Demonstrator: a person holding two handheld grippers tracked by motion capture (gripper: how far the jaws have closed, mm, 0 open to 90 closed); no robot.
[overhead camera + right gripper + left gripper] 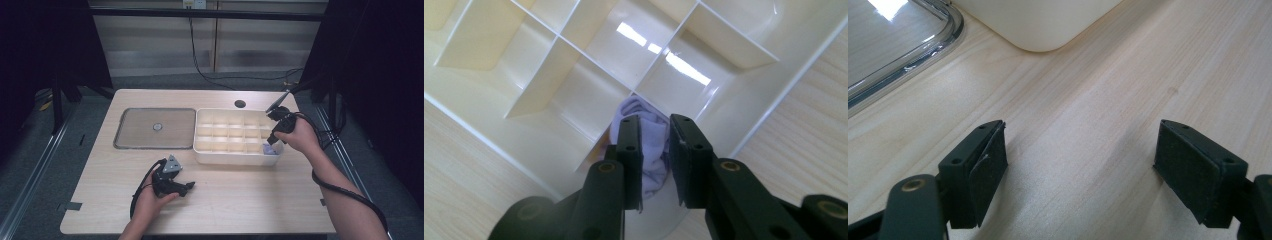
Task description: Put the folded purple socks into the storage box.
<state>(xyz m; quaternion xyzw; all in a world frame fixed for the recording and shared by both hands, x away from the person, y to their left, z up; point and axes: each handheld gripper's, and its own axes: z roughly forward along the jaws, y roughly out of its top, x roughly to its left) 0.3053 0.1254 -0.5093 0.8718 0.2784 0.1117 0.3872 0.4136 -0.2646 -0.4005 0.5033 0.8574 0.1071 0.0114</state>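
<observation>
Here cloth point(644, 145) bunched, no clear axis.

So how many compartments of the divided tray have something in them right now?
1. A pale lilac cloth sits in the tray's near right corner compartment, under the right hand-held gripper. The other visible cells look empty; the hand may hide some.
</observation>
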